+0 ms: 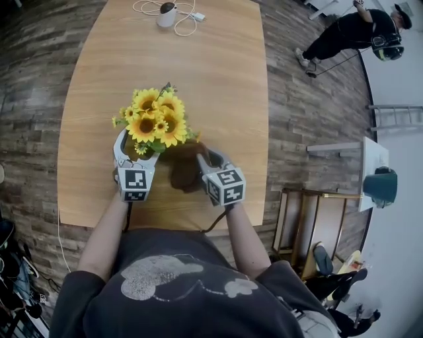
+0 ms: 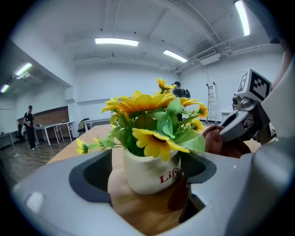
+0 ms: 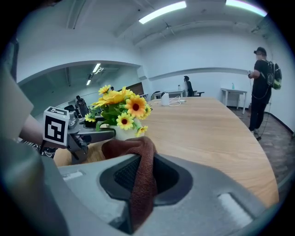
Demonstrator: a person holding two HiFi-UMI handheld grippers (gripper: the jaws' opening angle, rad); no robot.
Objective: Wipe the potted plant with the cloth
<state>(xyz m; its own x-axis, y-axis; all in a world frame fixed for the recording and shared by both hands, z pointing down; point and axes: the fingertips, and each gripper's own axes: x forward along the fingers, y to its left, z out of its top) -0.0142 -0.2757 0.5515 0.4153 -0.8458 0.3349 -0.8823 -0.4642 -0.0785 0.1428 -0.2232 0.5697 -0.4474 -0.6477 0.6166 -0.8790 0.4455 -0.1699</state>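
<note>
A white pot [image 2: 146, 174] with red lettering holds yellow artificial sunflowers [image 1: 156, 117] on the wooden table [image 1: 218, 79]. My left gripper [image 1: 137, 149] is open, a jaw on each side of the pot. Bare wood shows between the left pad and the pot [image 3: 118, 134]; the right pad is close to it. To the right, my right gripper [image 1: 201, 158] is shut on a brown cloth [image 1: 182, 168]. The cloth [image 3: 138, 154] hangs bunched over the jaws, just beside the pot. In the left gripper view the right gripper [image 2: 236, 123] and cloth [image 2: 215, 140] show behind the flowers [image 2: 147, 115].
A white device with a coiled cable [image 1: 167, 14] lies at the table's far end. A person [image 1: 357, 30] stands on the floor beyond the table's right side. A wooden shelf unit [image 1: 310, 224] stands at the right. The table's near edge is right below the grippers.
</note>
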